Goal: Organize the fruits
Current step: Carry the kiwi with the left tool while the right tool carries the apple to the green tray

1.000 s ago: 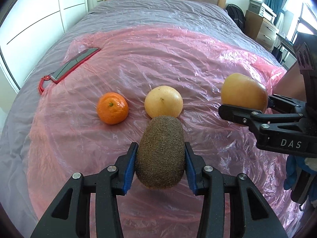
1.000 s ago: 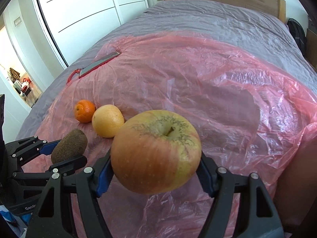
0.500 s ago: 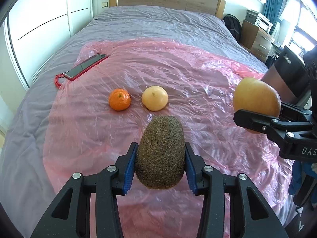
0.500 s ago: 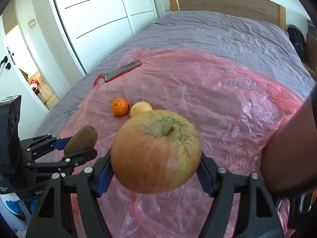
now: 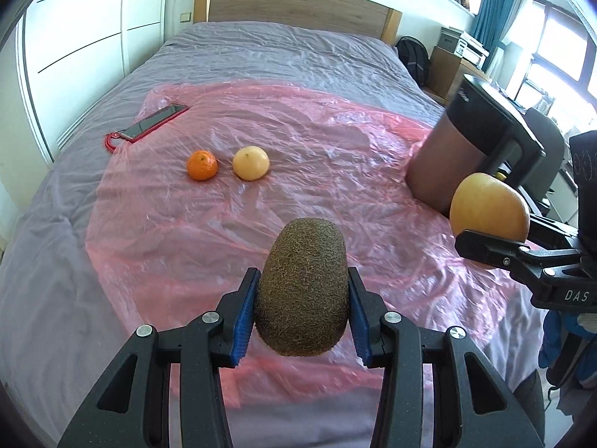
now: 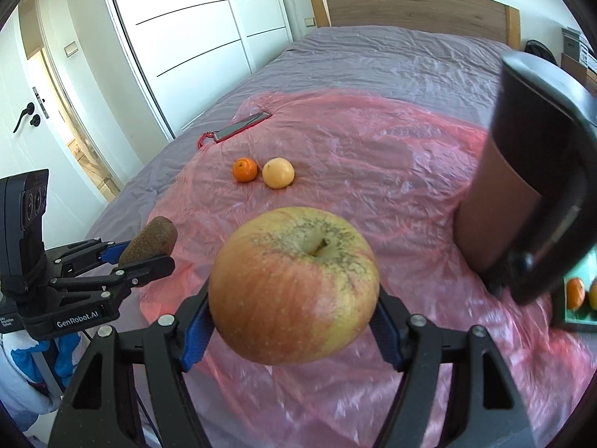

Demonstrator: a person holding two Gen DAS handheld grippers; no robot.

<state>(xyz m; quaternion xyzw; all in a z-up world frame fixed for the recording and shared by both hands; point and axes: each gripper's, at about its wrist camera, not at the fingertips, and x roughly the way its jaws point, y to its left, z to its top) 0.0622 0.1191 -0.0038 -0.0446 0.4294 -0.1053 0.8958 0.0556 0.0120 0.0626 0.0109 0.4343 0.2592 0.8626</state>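
Higher now: fuzzy oval kiwi (image 5: 302,291), smooth round apple (image 6: 294,285)

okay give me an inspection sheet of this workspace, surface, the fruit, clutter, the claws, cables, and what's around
Surface: bed with grey cover, pink plastic sheet spread on it.
Job's things: kiwi and apple held in the air; mandarin and pale yellow fruit side by side on the sheet, apart.
Clutter: phone in red case at the sheet's far left edge; dark cylindrical container on the right.
Claws: left claw shut on kiwi; right claw shut on apple.
Cables: nothing seen.
Surroundings: wooden headboard, white wardrobe, open door.
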